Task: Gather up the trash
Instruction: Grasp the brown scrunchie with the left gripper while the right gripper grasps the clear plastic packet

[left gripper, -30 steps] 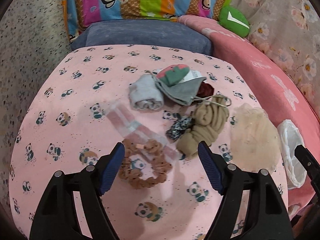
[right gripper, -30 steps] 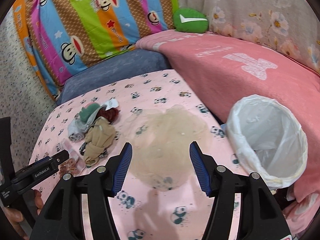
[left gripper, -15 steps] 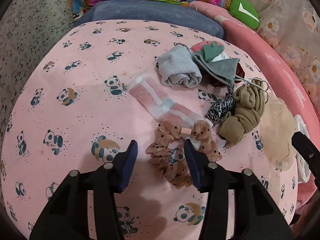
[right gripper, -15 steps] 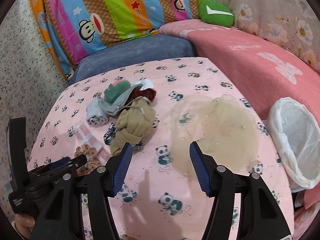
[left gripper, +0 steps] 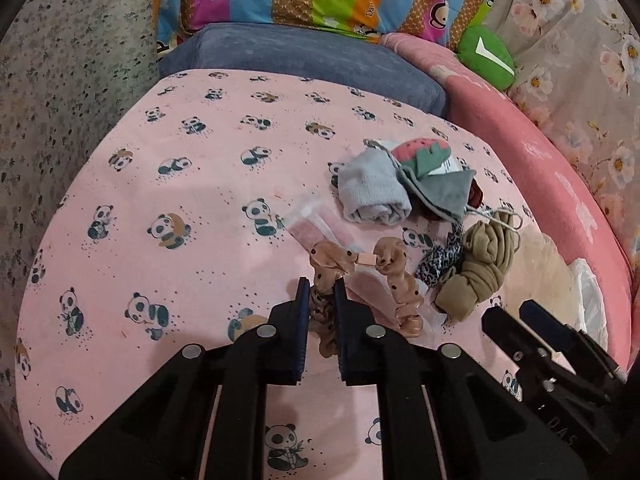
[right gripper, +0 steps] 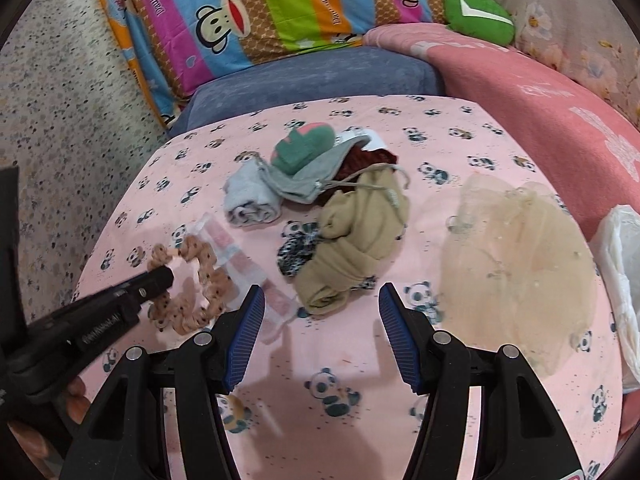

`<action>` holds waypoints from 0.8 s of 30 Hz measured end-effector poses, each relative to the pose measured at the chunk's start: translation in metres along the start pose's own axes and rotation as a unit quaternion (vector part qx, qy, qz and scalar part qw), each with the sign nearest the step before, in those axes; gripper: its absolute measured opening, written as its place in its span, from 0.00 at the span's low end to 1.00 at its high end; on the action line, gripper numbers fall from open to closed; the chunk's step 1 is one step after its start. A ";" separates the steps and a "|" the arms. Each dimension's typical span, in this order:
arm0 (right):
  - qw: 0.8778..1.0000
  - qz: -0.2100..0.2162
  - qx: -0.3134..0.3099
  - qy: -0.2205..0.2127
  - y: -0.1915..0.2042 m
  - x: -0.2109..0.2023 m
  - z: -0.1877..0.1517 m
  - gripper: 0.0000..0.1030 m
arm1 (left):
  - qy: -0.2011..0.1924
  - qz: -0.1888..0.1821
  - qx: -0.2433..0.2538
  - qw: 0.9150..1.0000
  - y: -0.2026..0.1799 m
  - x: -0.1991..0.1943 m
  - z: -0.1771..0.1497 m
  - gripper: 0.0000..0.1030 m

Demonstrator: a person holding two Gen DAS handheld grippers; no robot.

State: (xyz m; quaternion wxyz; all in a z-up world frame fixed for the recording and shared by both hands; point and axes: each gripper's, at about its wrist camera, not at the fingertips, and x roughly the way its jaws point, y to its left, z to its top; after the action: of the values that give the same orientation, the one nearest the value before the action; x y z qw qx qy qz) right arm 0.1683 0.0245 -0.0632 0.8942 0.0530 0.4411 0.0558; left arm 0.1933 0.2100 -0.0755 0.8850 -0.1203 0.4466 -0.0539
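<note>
While the bag [right gripper: 618, 276] at the sheet's [left gripper: 192, 200] right edge sat cut off, contents unseen, left gripper [left gripper: 319, 292] clamped the scrunchie [left gripper: 400, 280] near the front; right gripper [right gripper: 321, 308] gaped empty.

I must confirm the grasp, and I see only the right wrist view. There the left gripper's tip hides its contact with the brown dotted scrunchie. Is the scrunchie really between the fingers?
Observer: Yes. In the left wrist view the left gripper is shut on the scrunchie, pinching one side of the loop.
Operator: Is the clear wrapper caught too?
Observer: It does not seem so. The wrapper lies beside and beyond the fingers.
Operator: Is my right gripper holding anything?
Observer: No. The right gripper is open above the panda sheet, near the khaki cloth.
</note>
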 end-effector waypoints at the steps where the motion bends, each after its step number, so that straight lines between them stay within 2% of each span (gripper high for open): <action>1: 1.000 0.005 -0.002 0.002 0.004 0.003 0.000 0.55 | -0.006 0.002 -0.003 1.000 0.003 -0.004 0.004 0.11; 5: 1.000 0.027 -0.005 0.009 0.017 0.016 0.004 0.53 | -0.019 0.012 -0.007 1.000 0.013 -0.011 0.013 0.11; 9: 0.999 0.043 -0.009 0.021 0.028 0.031 0.007 0.47 | -0.020 0.017 -0.015 1.000 0.022 -0.010 0.018 0.11; 14: 0.998 0.047 -0.011 0.033 0.036 0.051 0.009 0.46 | -0.016 0.019 -0.021 0.999 0.027 -0.003 0.019 0.11; 18: 0.997 0.056 -0.006 0.051 0.037 0.067 0.007 0.32 | -0.009 0.021 -0.020 1.000 0.028 0.003 0.017 0.11; 19: 0.997 0.060 -0.004 0.052 0.035 0.069 0.005 0.32 | -0.007 0.022 -0.021 1.000 0.028 0.004 0.017 0.11; 22: 0.997 0.065 -0.005 0.048 0.037 0.068 0.003 0.22 | -0.004 0.022 -0.021 1.000 0.027 0.006 0.015 0.11; 24: 0.997 0.068 -0.005 0.046 0.038 0.064 0.003 0.13 | -0.004 0.022 -0.020 1.000 0.024 0.005 0.014 0.11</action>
State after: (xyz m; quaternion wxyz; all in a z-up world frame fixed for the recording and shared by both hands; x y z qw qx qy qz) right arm 0.2070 0.0716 -0.1059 0.8674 0.0755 0.4766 0.1216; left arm 0.2078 0.2349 -0.0776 0.8852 -0.1280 0.4465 -0.0251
